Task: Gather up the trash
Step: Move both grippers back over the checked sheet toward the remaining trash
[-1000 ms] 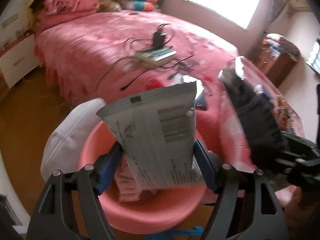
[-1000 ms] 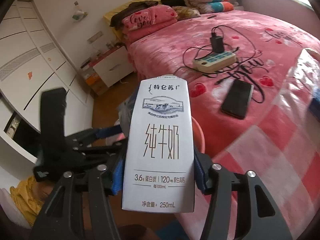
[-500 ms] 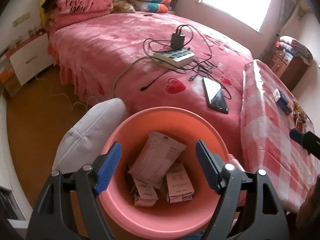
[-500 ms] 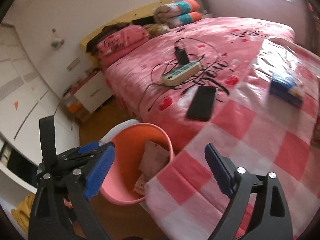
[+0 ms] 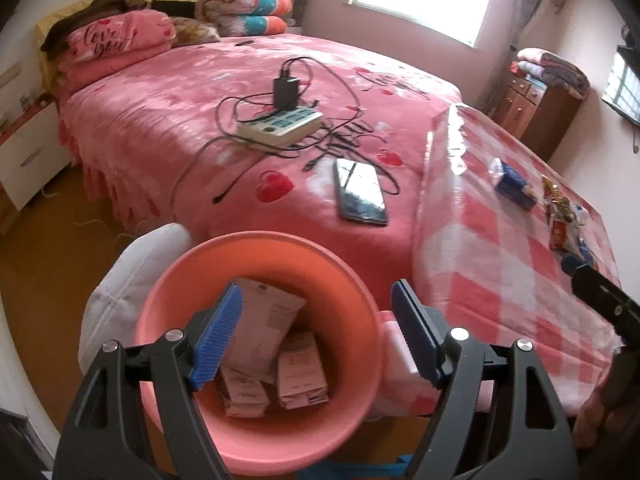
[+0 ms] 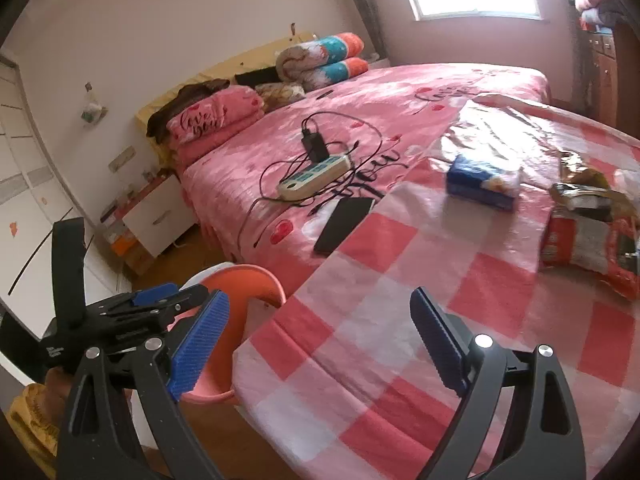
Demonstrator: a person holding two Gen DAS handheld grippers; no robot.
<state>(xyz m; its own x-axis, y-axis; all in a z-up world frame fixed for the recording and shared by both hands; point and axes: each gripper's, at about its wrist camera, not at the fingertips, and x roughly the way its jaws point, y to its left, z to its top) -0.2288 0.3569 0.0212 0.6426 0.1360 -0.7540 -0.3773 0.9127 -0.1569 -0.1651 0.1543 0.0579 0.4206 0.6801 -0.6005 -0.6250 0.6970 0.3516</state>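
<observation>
The left hand-held gripper [image 5: 316, 332] is hanging spread and empty over the pink bin [image 5: 256, 444] – cartons [image 5: 302, 374] lying inside; the right hand-held gripper [image 6: 320, 340] is gaping, empty, above the checked surface [image 6: 400, 280] – snack wrappers [image 6: 588, 240] resting there.

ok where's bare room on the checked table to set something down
The near half of the checked table, in front of the right claw, is bare from the bin-side edge across. It is crowded at the far right: blue box and snack wrappers. The pink bin already holds cartons.
</observation>
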